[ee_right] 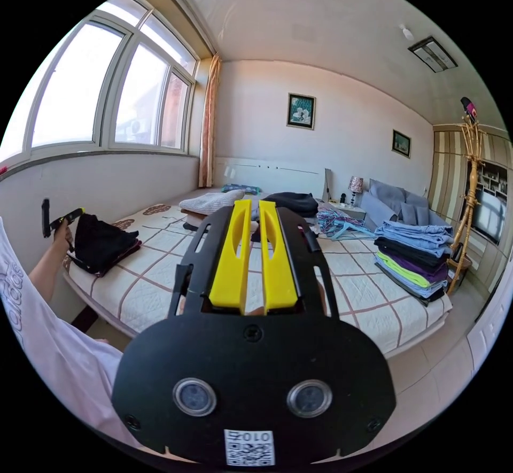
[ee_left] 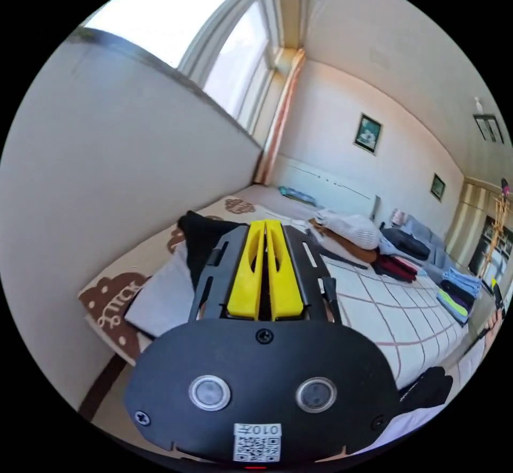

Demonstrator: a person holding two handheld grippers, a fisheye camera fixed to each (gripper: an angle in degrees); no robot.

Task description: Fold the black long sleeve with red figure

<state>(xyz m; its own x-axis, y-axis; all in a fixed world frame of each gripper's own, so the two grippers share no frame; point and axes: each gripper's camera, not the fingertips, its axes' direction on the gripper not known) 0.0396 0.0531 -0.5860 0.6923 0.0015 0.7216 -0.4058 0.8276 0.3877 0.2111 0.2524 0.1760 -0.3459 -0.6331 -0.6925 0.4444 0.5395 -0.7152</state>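
The black long sleeve lies folded in a compact bundle on the near left corner of the bed, with a dark red edge showing at its bottom. In the left gripper view the black long sleeve sits just beyond my left gripper, whose yellow jaws are shut with nothing between them. From the right gripper view, a hand holds the left gripper right beside the bundle. My right gripper hovers over the middle of the bed, its jaws close together and empty.
A stack of folded clothes stands at the bed's right edge. Loose garments are heaped near the headboard. A pale grey cloth lies by the black bundle. The wall under the window runs along the bed's left side. A white sleeve shows.
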